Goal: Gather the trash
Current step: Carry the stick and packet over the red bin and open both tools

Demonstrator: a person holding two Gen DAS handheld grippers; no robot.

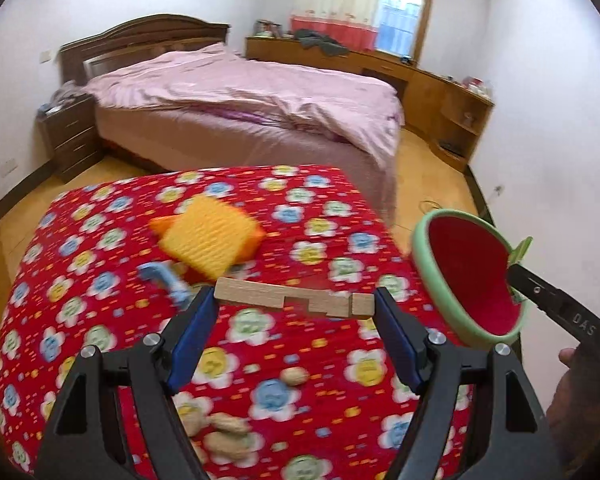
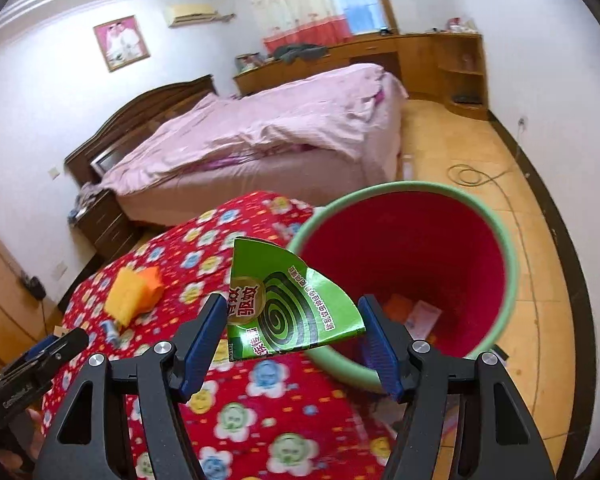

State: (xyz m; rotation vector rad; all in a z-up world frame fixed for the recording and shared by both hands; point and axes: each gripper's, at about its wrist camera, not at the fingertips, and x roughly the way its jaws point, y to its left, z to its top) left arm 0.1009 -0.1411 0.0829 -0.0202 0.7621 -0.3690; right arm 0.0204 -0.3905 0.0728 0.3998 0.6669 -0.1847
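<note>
My left gripper [image 1: 296, 304] is shut on a notched wooden block [image 1: 294, 298], held by its two ends above the red flowered table [image 1: 100, 320]. My right gripper [image 2: 292, 320] is shut on a torn green mosquito-coil carton piece [image 2: 288, 304] and holds it at the near rim of the green bin with a red inside [image 2: 412, 256]. The bin also shows at the right of the left wrist view [image 1: 472, 272], with the right gripper [image 1: 516, 264] beside it. Paper scraps lie inside the bin [image 2: 420, 314].
On the table lie a yellow-orange sponge [image 1: 208, 236], a blue object [image 1: 168, 280] and several peanuts [image 1: 228, 428]. A pink bed [image 1: 240, 96] stands behind. Wooden cabinets [image 1: 440, 92] line the far wall. A cable [image 2: 476, 176] lies on the floor.
</note>
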